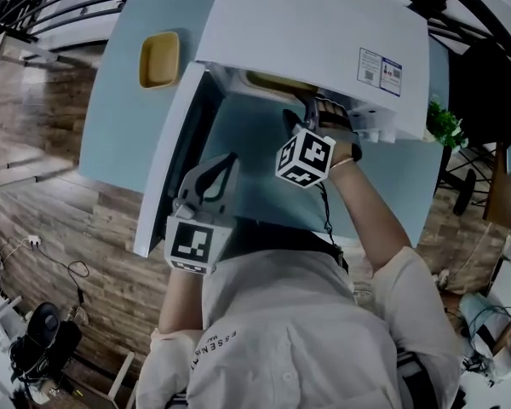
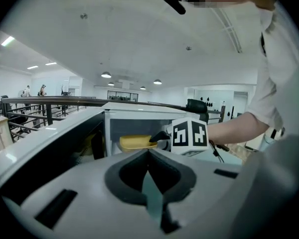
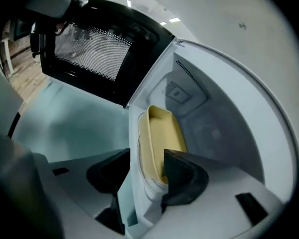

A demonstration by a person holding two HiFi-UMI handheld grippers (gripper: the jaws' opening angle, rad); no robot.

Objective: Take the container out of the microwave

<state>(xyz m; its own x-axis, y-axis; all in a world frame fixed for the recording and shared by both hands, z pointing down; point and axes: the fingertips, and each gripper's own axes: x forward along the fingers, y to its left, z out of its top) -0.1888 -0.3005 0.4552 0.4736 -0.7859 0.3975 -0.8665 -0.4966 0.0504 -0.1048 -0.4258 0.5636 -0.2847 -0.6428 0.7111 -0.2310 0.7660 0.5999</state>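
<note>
1 yellow dish [image 1: 159,58] beside microwave [image 1: 324,32]; right claw [image 3: 146,156] apart at container [image 3: 162,133]; left claw [image 2: 148,156] closed, empty.

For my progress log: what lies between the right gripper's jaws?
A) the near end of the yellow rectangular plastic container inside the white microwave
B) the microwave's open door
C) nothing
A: the right gripper has parted jaws flanking the yellow rectangular plastic container in the white microwave.
</note>
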